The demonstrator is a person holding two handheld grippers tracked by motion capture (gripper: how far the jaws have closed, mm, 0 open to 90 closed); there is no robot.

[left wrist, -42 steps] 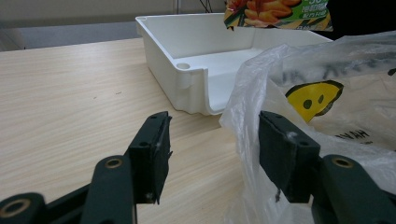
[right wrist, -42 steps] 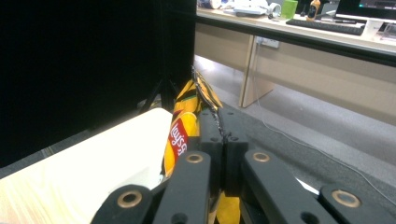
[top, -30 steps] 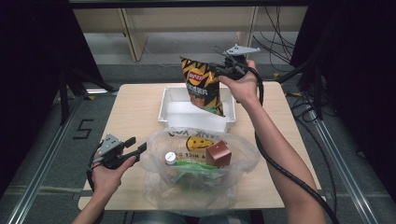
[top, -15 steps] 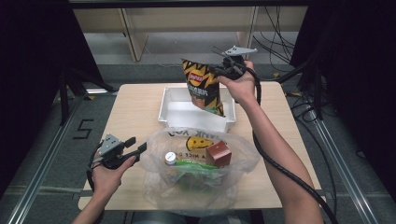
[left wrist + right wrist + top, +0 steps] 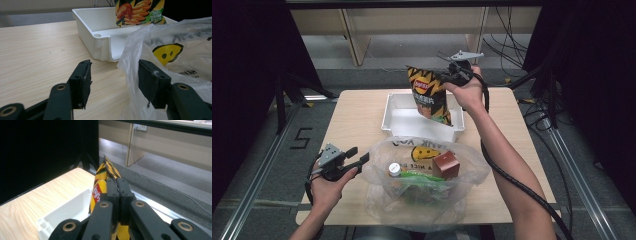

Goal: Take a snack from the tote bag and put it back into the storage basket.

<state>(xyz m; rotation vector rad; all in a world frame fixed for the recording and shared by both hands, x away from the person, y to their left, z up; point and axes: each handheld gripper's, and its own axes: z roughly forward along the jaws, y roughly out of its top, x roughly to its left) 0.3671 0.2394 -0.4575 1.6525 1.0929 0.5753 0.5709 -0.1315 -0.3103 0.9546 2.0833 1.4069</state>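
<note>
Crisps in a black-and-yellow bag (image 5: 429, 95) hang from the right gripper (image 5: 451, 76), whose jaws are pressed together on the bag's top edge; in the right gripper view the pads meet on the crimped seal (image 5: 110, 173). The bag hangs in the air above the white plastic tray (image 5: 396, 107), its lower corner over the tray's right part. The tray stands at the far middle of the wooden desk (image 5: 352, 120). Nearer the person lies a clear plastic bag (image 5: 472, 165) printed with a yellow smiley face, holding a bottle with a white cap (image 5: 394, 169), a brown box (image 5: 445, 165) and something green. The left gripper (image 5: 357, 159) sits at that bag's left rim, jaws parted; in the left gripper view one pad (image 5: 152, 80) lies against the plastic film while the other (image 5: 81, 81) stands clear over bare desk, gripping nothing.
</note>
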